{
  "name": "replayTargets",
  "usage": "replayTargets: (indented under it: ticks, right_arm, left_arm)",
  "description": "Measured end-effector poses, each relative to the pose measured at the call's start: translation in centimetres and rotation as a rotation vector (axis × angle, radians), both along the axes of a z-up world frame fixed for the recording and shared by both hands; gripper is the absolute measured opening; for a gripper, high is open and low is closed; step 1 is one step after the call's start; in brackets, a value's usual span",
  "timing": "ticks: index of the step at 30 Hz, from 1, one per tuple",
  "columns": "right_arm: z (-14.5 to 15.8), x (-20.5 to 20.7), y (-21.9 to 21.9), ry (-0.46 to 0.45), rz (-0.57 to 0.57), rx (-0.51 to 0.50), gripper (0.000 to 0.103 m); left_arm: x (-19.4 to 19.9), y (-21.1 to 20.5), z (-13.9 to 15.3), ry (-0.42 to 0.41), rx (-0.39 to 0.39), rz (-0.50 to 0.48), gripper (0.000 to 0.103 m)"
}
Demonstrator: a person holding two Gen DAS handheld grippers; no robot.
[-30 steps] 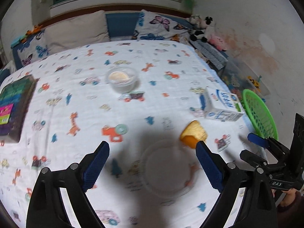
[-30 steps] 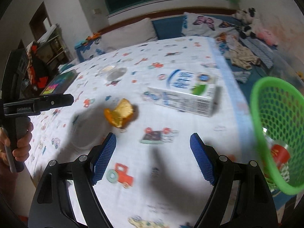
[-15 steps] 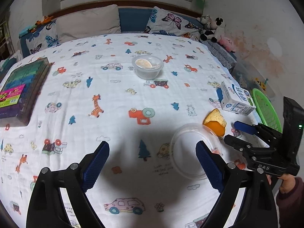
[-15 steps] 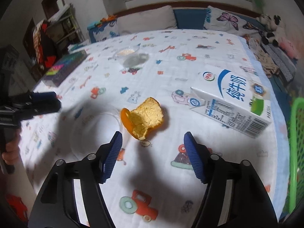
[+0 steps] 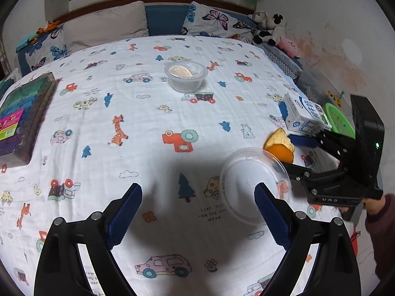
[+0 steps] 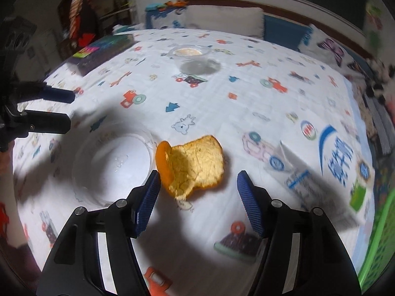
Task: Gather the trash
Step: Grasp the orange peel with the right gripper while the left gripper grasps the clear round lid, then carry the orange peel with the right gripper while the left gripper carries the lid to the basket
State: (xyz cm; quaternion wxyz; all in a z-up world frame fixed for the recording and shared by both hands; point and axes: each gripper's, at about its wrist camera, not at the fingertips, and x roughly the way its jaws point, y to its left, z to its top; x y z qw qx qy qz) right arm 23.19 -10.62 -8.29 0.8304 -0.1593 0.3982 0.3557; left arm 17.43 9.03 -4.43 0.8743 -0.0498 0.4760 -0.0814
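Observation:
A torn orange peel [image 6: 190, 165] lies on the printed bedsheet [image 5: 148, 113]. My right gripper [image 6: 198, 175] is open around it. Its left pad is close to the peel's orange edge and its right pad stands clear, so neither presses. From the left wrist view, the right gripper [image 5: 287, 151] comes in from the right edge with the peel [image 5: 280, 148] at its tips. A clear plastic lid [image 5: 254, 185] rests beside the peel. My left gripper [image 5: 197, 190] hovers wide open, its right finger over the lid's near edge. A milk carton [image 6: 333, 153] lies to the right.
A green mesh basket [image 6: 377, 246] stands off the bed's right edge. A clear bowl [image 5: 186, 75] with peel inside sits mid-bed. A colourful boxed set [image 5: 19, 116] lies at the left edge. Pillows [image 5: 106, 24] and plush toys [image 5: 271, 29] line the headboard.
My right gripper has rolled, come down over the orange peel and narrowed its jaws. My left gripper has shifted a little, so the clear lid now lies by its right finger.

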Motion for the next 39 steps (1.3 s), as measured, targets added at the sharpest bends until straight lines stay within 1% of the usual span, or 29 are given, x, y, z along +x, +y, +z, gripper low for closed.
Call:
replayTargets:
  ticks: [2,3,4,5,6,10,13,20,25,34,39]
  right_arm:
    - [-0.1,0.2,0.2,-0.005,0.016,0.001,0.064]
    - [-0.1,0.2,0.3,-0.008,0.025,0.002,0.062]
    - [0.0,0.2,0.3,-0.011,0.031,0.003,0.058]
    - [0.0,0.2,0.4,-0.012,0.034,0.003,0.056]
    - [0.0,0.2,0.3,-0.011,0.035,0.006,0.051]
    - [0.3,0.1,-0.2,-0.008,0.016,0.032,0.044]
    - [0.5,-0.2,-0.7,-0.006,-0.019,0.046,0.041]
    - [1.1,-1.4,-2.8,0.002,-0.102,0.087,0.039]
    - [2.3,-2.6,-4.7,-0.01,-0.145,0.123,0.039]
    - [3.6,-4.7,-7.2,-0.027,-0.204,0.158,0.039]
    - [3.9,-5.7,-8.0,-0.026,-0.233,0.165,0.039]
  left_arm:
    - [0.0,-0.2,-0.1,0.001,0.004,-0.011,0.089]
    - [0.1,-0.4,-0.1,0.004,0.002,-0.019,0.089]
    - [0.2,-0.5,-0.2,0.009,0.003,-0.025,0.093]
    - [0.2,-0.7,-0.3,0.015,0.005,-0.03,0.094]
    - [0.3,-0.9,-0.4,0.016,0.006,-0.038,0.094]
    - [0.3,-2.2,-0.7,0.018,0.011,-0.08,0.094]
    - [0.2,-3.5,-1.1,0.024,0.027,-0.121,0.094]
    - [-0.1,-6.4,-1.7,0.009,0.105,-0.21,0.094]
    - [0.2,-7.3,-2.2,0.005,0.133,-0.239,0.094]
    - [0.9,-8.4,-3.3,0.02,0.163,-0.267,0.094]
    - [1.3,-8.4,-3.9,0.029,0.16,-0.267,0.094]
